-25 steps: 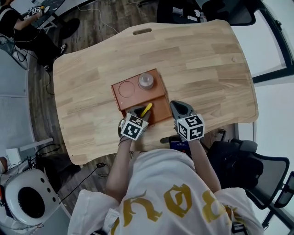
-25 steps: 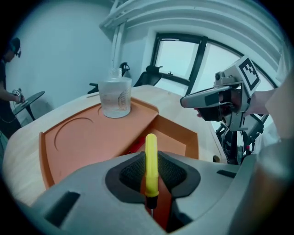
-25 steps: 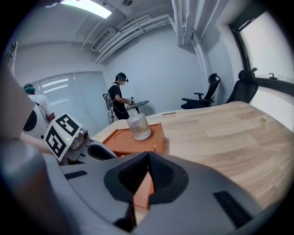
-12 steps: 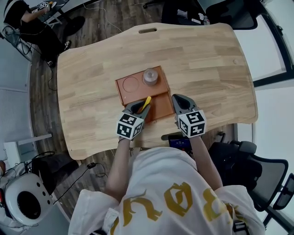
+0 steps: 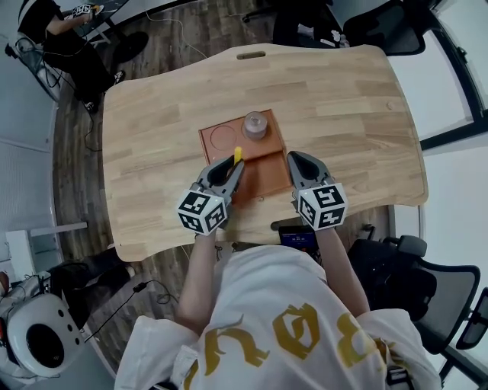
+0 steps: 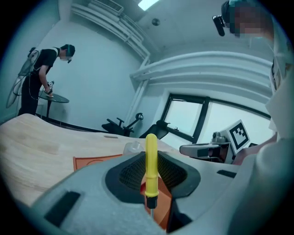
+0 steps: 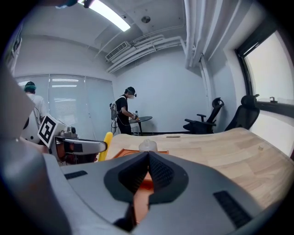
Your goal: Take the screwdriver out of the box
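Screwdriver [image 6: 151, 165] [image 5: 237, 155]: clamped in the left gripper [image 5: 229, 169], whose jaws are closed part-way onto the yellow handle. In the left gripper view it stands upright between the pads. The rounded handle end sticks out past the fingertips, and the black collar and thin metal shaft lie nearer the camera. The screwdriver is held up off the box [image 5: 267, 177]. In the head view its handle end overlaps the wall between the box's two compartments.

Right gripper [image 5: 299, 160]: jaws together, pads meeting at the tips, nothing between them. It sits just beside the left gripper, over the box's right edge. In the right gripper view the screwdriver [image 7: 106, 146] shows off to the left.

Box: orange-brown, shallow, resting on the wooden table [image 5: 343, 99] towards the person's side. The far compartment has a clear round container [image 5: 255, 126] on the right and a circular recess [image 5: 222, 135] on the left. The near compartment lies mostly under the grippers.

Beyond the table: office chairs [image 5: 381, 23] and another person [image 5: 46, 19] on the dark floor.
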A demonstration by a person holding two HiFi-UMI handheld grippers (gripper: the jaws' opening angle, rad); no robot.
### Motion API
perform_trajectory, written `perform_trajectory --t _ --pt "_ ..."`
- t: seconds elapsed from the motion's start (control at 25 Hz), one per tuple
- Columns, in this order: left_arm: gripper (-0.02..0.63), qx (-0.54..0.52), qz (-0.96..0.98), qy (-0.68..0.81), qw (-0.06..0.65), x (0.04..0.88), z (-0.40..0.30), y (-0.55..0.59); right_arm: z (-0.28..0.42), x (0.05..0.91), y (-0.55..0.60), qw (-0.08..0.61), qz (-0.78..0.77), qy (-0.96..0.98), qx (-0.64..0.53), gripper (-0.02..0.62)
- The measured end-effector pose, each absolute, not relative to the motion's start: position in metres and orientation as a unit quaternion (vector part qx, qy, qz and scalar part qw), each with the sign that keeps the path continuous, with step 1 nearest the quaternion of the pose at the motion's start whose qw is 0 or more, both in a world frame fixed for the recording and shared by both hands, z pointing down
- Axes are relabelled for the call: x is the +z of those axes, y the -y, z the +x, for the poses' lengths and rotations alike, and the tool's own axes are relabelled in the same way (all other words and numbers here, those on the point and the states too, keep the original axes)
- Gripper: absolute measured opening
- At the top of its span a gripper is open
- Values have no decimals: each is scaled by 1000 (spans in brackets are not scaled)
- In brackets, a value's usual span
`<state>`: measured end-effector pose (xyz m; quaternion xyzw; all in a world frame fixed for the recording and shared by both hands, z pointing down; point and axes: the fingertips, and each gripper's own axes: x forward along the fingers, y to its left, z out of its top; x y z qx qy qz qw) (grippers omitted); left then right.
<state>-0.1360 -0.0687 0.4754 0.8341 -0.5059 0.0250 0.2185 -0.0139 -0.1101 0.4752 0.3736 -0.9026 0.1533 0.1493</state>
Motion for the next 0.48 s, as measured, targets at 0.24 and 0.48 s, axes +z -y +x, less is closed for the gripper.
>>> perform_trajectory --t 0.24,0.48 --pt "80 -36 832 523 182 435 -148 57 -17 452 100 126 383 906 129 11" --pt "81 -54 825 539 162 418 -155 46 -19 436 90 111 383 910 116 11"
